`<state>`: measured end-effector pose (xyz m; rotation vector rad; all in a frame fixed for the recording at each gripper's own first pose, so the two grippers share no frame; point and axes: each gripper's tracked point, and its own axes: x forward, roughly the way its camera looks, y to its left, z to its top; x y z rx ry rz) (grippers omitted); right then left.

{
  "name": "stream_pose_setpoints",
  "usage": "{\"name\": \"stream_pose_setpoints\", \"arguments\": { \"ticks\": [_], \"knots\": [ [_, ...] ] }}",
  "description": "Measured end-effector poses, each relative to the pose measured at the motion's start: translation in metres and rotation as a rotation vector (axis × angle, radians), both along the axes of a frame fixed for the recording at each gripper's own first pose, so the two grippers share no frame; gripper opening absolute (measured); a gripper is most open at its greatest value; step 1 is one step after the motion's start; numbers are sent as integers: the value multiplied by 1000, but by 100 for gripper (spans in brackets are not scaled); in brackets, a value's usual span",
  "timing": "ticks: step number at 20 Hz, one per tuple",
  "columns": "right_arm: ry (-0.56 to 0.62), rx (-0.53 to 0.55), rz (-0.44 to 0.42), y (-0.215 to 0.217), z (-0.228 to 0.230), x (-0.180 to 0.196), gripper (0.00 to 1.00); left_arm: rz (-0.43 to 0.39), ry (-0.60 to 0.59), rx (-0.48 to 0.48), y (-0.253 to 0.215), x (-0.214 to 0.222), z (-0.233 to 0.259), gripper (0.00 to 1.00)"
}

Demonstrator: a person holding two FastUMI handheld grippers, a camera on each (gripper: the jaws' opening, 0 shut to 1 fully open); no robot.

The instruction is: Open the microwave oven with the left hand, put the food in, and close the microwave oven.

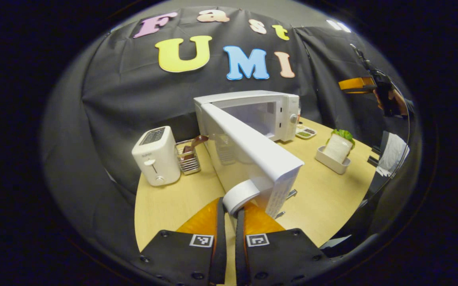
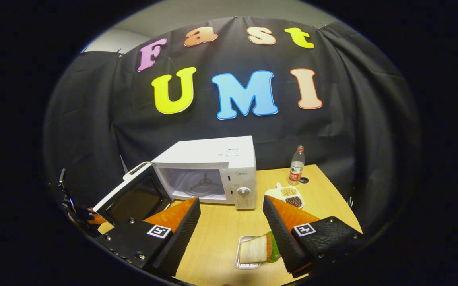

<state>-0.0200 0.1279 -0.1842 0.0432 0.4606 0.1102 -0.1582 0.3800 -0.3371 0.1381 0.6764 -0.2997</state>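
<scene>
White microwave oven (image 2: 209, 171) is standing on the wooden bench (image 2: 221, 230), its door (image 1: 249, 153) swinging wide. The left gripper (image 1: 230, 206) is pinching the door handle (image 1: 241, 194) between nearly closed fingers. The right gripper (image 2: 232, 214) is hovering with fingers spread wide above the sandwich (image 2: 257, 248) in its tray (image 2: 240, 254).

I see the microwave (image 2: 213, 171) at the back of the table (image 2: 221, 234), door (image 2: 133, 196) swung open to its left. The toaster (image 1: 156, 155) stands left of the door, the rack (image 1: 188, 157) between them. Right of the microwave lie the snack dish (image 2: 286, 195) and, behind it, the bottle (image 2: 297, 165). The sandwich (image 2: 257, 249) sits in its tray (image 2: 240, 254) before the microwave.
</scene>
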Motion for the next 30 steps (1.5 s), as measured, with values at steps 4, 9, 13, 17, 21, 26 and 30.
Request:
{"name": "stream_pose_setpoints", "arguments": {
  "ticks": [4, 9, 13, 17, 21, 26, 30],
  "knots": [
    [150, 22, -39, -38, -53, -13, 96, 55, 6, -10, 18, -12, 2, 19],
    [358, 63, -69, -78, -132, -41, 96, 256, -48, -17, 66, -39, 33, 70],
    [455, 143, -107, -89, -170, -53, 96, 469, -340, -48, 56, -24, 149, 96],
    [502, 169, -97, -85, -191, -57, 96, 578, -599, -76, -11, 14, 272, 97],
    [524, 198, -103, -80, -200, -55, 95, 472, -649, -130, -104, 57, 300, 95],
    [541, 319, -93, -69, -201, -52, 48, 325, -603, -209, -193, 98, 285, 95],
    [541, 349, -96, -68, -194, -47, 10, 258, -583, -203, -219, 111, 286, 95]
  ]
}}
